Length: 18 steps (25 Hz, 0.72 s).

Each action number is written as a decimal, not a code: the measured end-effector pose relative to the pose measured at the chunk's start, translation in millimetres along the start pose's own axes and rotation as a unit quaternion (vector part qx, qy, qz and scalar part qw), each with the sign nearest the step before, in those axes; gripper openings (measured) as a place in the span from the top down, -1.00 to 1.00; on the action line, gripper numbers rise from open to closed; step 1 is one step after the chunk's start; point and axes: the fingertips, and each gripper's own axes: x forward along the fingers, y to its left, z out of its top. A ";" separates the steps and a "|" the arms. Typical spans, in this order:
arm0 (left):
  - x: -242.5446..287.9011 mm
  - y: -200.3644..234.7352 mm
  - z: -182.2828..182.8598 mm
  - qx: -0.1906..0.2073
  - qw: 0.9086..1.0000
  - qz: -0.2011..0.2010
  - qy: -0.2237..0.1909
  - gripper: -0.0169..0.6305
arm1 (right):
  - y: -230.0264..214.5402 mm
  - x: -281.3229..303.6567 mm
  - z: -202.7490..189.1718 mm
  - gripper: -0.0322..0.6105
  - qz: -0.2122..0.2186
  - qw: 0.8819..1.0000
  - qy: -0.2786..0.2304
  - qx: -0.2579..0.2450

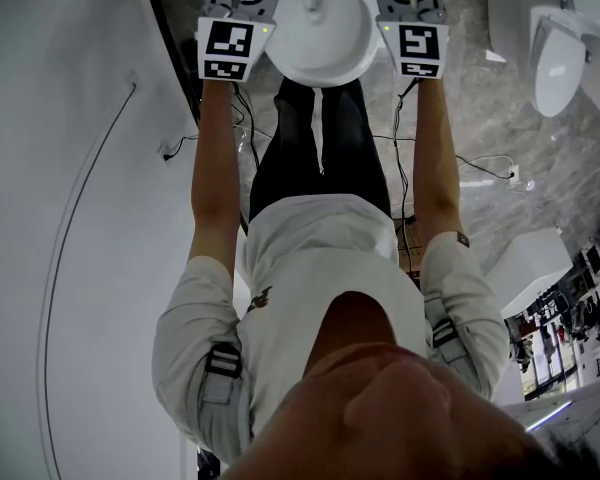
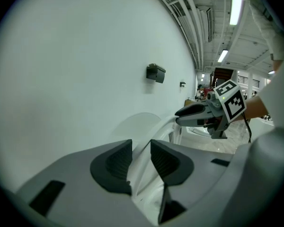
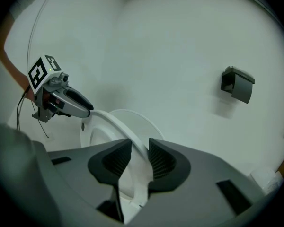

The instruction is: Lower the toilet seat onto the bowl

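The toilet seat [image 1: 325,74] cut off by the head view's top edge (its far rim lost); shelf goods [image 1: 565,333] too small to identify

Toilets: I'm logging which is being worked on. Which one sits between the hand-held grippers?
The top-centre toilet in the head view; the other toilet stands apart at the upper right.

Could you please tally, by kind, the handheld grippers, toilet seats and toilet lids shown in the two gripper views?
Grey two-jaw handheld grippers: 2 (left gripper, right gripper)
White oval plastic toilet seat: 1
White rounded toilet lid, raised behind it: 1
Total: 4
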 end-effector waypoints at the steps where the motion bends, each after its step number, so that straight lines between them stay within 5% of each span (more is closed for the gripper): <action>1: -1.9 -1.1 -0.5 -0.001 1.000 -0.002 -0.001 0.55 | 1.4 -1.6 -0.3 0.50 -0.001 1.000 0.001 0.001; 18: -5.3 -52.3 -22.0 0.004 0.999 -0.054 0.008 0.54 | 3.4 -42.5 -40.0 0.48 -0.034 0.999 0.025 0.010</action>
